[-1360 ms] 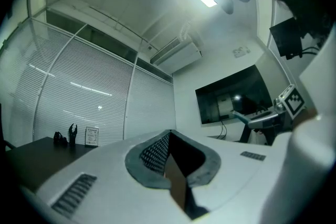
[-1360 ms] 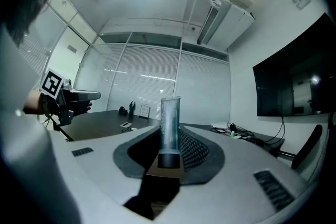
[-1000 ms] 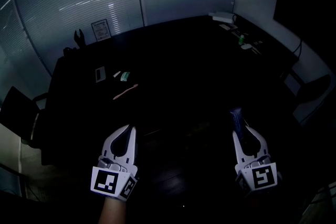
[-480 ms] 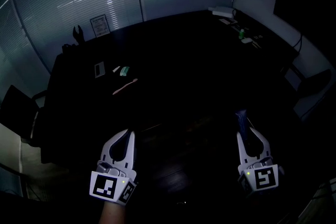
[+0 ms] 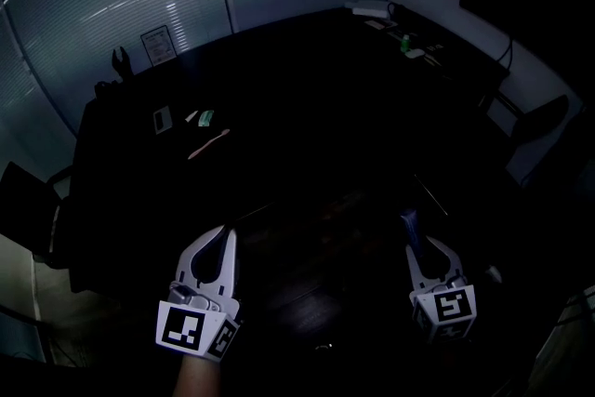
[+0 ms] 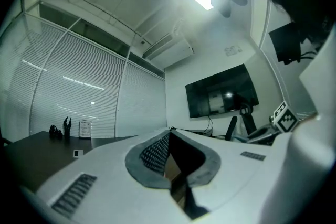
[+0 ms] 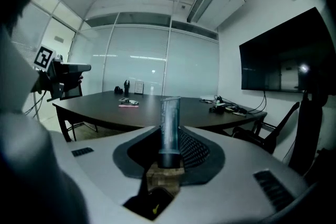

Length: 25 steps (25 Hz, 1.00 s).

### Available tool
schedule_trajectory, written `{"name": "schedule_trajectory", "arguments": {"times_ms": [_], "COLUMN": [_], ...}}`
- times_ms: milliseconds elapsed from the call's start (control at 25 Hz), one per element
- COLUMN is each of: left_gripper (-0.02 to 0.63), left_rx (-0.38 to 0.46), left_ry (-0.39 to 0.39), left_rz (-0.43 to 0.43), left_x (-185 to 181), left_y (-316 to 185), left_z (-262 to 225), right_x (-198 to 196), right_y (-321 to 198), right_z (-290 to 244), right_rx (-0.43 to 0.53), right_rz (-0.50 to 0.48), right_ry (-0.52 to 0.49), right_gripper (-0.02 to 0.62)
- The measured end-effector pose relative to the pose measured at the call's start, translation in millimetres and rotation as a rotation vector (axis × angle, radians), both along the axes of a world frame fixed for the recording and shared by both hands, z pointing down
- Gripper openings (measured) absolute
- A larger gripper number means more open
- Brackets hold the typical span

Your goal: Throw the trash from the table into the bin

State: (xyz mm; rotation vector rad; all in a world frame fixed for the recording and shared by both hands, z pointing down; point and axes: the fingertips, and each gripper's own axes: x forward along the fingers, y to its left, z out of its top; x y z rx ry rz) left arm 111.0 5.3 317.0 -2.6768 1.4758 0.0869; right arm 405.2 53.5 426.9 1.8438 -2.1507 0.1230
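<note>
Right gripper (image 7: 169, 139) clamps a slim translucent tube (image 7: 169, 120): dark round cap seated between the dimpled grey pads (image 7: 194, 149), flat crimped end pointing forward. Left gripper (image 6: 169, 136) has its jaws together, nothing between. Beyond both is a dark glossy oval table (image 5: 307, 79). On it, well ahead-left of the left gripper: flat pink strip (image 5: 208, 144), small green packet (image 5: 205, 117), white scrap (image 5: 191, 116).

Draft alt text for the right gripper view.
The right gripper holds a translucent tube upright between its jaws, dark cap down. Beyond it stand a dark conference table with small items, a glass wall and a wall screen.
</note>
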Motion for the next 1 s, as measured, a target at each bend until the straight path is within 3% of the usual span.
{"name": "schedule_trajectory", "arguments": {"times_ms": [640,1000], "left_gripper": [0.000,0.000], "left_rx": [0.012,0.004], "left_ry": [-0.009,-0.019], "left_rz": [-0.020,-0.017], "left_x": [-1,8], "left_y": [-5,-13], "left_z": [-4,1], "right_x": [29,24], "right_y": [12,26], "right_z": [184,242], "right_rx": [-0.582,-0.819], "right_rz": [-0.102,-0.174], "right_ry": [0.112,0.139], "right_gripper": [0.110,0.110]}}
